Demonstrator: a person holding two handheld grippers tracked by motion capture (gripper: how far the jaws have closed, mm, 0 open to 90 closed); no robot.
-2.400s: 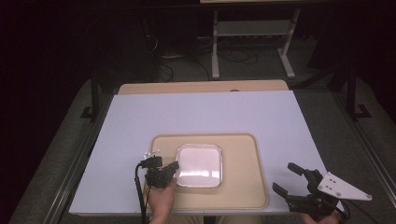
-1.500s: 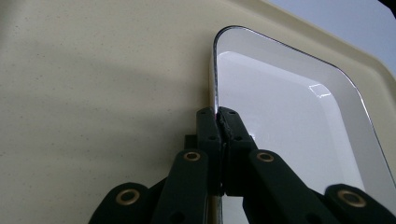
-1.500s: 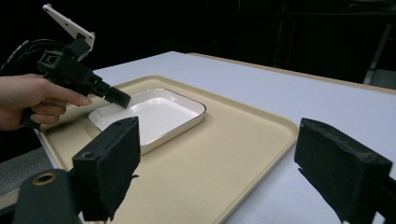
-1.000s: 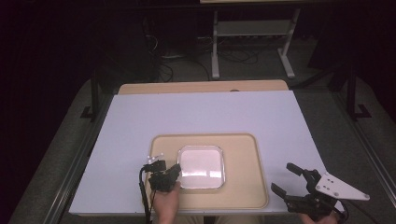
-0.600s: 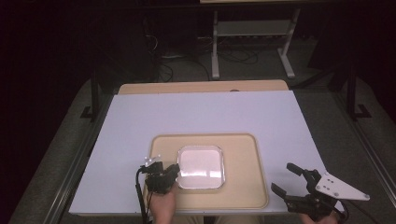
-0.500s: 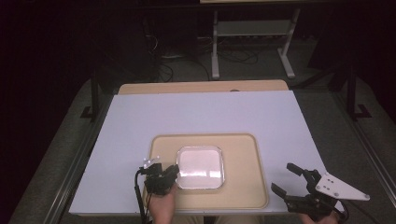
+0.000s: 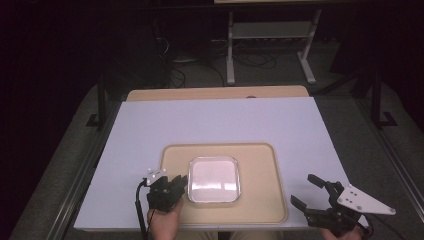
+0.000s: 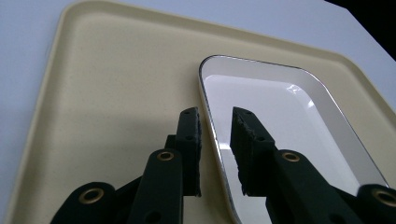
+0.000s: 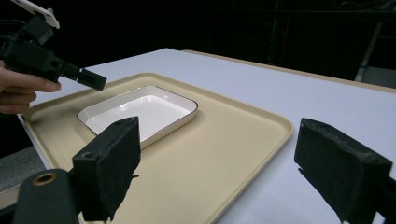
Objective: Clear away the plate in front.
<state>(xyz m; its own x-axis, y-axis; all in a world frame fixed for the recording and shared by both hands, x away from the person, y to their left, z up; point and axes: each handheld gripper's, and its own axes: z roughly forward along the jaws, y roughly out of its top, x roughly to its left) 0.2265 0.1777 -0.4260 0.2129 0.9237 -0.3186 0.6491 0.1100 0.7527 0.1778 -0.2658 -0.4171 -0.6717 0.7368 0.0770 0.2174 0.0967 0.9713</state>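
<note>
A white square dish (image 7: 214, 179) with a thin dark rim sits in the middle of a beige tray (image 7: 260, 160). My left gripper (image 7: 182, 184) is at the dish's left edge. In the left gripper view its jaws (image 8: 215, 121) stand either side of the dish's rim (image 8: 210, 112) with a gap, pressing on nothing; they have just been opening. My right gripper (image 7: 306, 190) rests wide open near the table's front right corner, off the tray. In the right gripper view the space between its pads (image 9: 114, 158) holds nothing, and the dish (image 9: 140, 112) and the left gripper (image 9: 88, 79) lie beyond.
The tray (image 9: 243, 140) lies on a white table top (image 7: 215, 120) whose front edge is close to both hands. A hand (image 9: 23, 93) holds the left gripper. A metal stand (image 7: 270, 45) and cables are on the dark floor behind the table.
The left gripper has shifted slightly toward the table's front edge beside the dish. The dish, the tray and the right gripper have stayed where they were.
</note>
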